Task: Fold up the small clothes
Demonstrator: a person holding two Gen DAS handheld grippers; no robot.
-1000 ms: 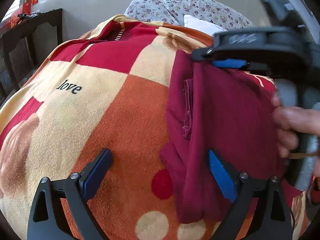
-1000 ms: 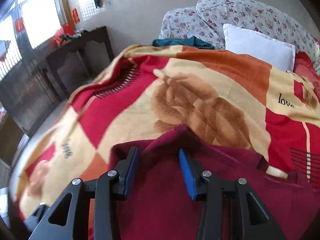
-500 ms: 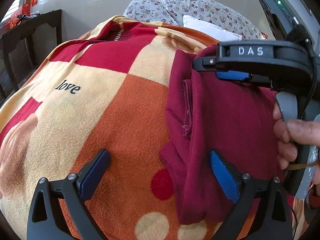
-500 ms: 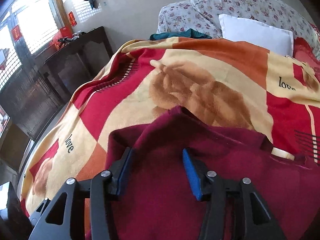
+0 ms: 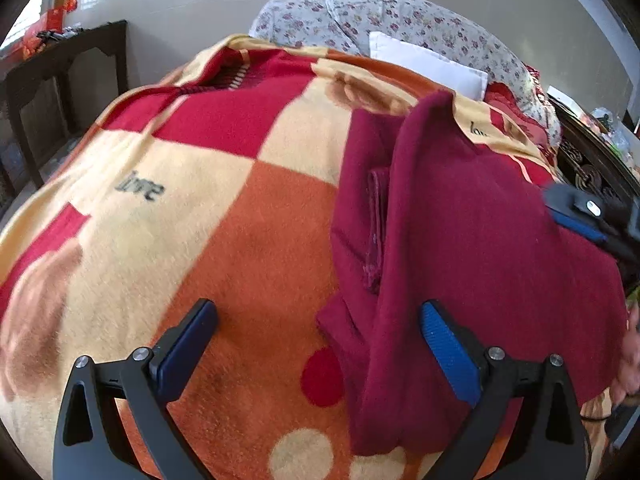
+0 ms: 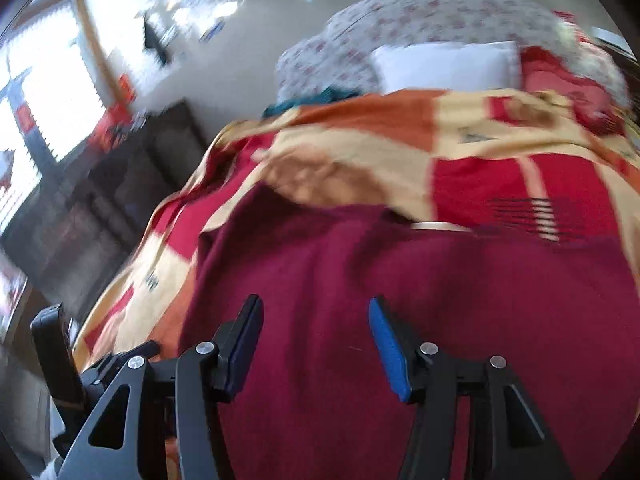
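Observation:
A dark maroon garment (image 5: 472, 248) lies folded over on the patterned blanket (image 5: 192, 208), with a seam and a lower fold showing at its left edge. My left gripper (image 5: 318, 328) is open wide and empty; its right finger sits over the garment's left edge, its left finger over bare blanket. In the right wrist view the garment (image 6: 400, 280) fills the foreground, and my right gripper (image 6: 314, 332) hovers open over it, holding nothing. The right gripper also shows at the right edge of the left wrist view (image 5: 580, 220), low by the garment.
The red, orange and cream blanket (image 6: 460, 152) covers the bed. A white pillow (image 5: 428, 64) and floral bedding (image 5: 400, 12) lie at the head. A dark wooden table (image 5: 52, 80) stands at the left. A teal cloth (image 6: 308, 100) lies beyond the blanket.
The right gripper has pulled back and down off the garment's upper edge toward the right. The raised flap now lies flatter. The left gripper has barely moved.

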